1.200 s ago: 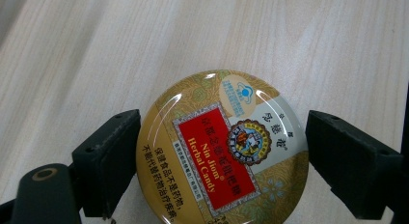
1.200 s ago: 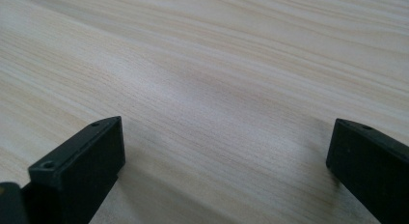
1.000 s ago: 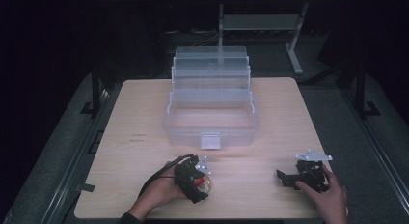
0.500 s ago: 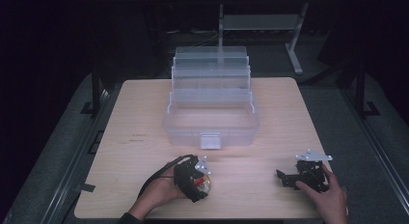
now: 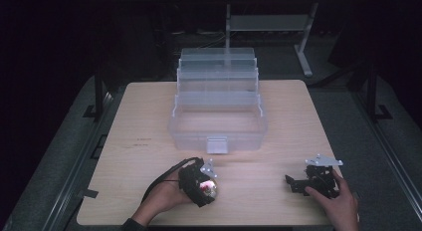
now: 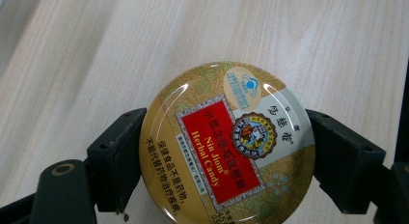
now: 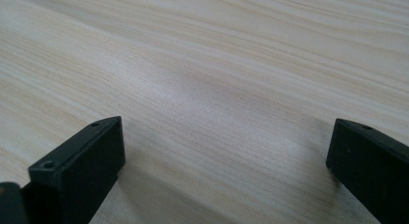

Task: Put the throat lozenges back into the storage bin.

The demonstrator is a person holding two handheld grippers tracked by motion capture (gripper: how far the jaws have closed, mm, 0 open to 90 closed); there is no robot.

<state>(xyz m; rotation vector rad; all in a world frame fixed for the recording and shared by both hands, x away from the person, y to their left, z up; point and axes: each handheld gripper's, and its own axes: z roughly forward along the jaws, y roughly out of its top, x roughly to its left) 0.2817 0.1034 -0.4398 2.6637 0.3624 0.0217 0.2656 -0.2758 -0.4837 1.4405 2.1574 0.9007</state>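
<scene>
**Candy tin gripped at the near edge, box waiting beyond**

A round candy tin (image 6: 226, 144) is held by the left gripper (image 5: 201, 183), its 2 jaws pressed against opposite sides of the rim, as seen in the left gripper view. The lid, printed in gold and red, is turned toward the camera. In the high view the tin is seen low over the near part of the table (image 5: 149, 141), left of centre; whether it rests on the wood or is just raised cannot be told.

The right gripper (image 5: 298, 183) is held near the right front edge, its jaws spread wide with nothing between them but bare wood.

The step in hand is judged to be the pickup and carry. A clear plastic box (image 5: 219, 126) with stepped trays stands open, well apart from the tin, toward the middle of the table. For the next move, the tin would need to be lifted forward over the front wall and lowered into the bottom compartment before the jaws are released.
</scene>
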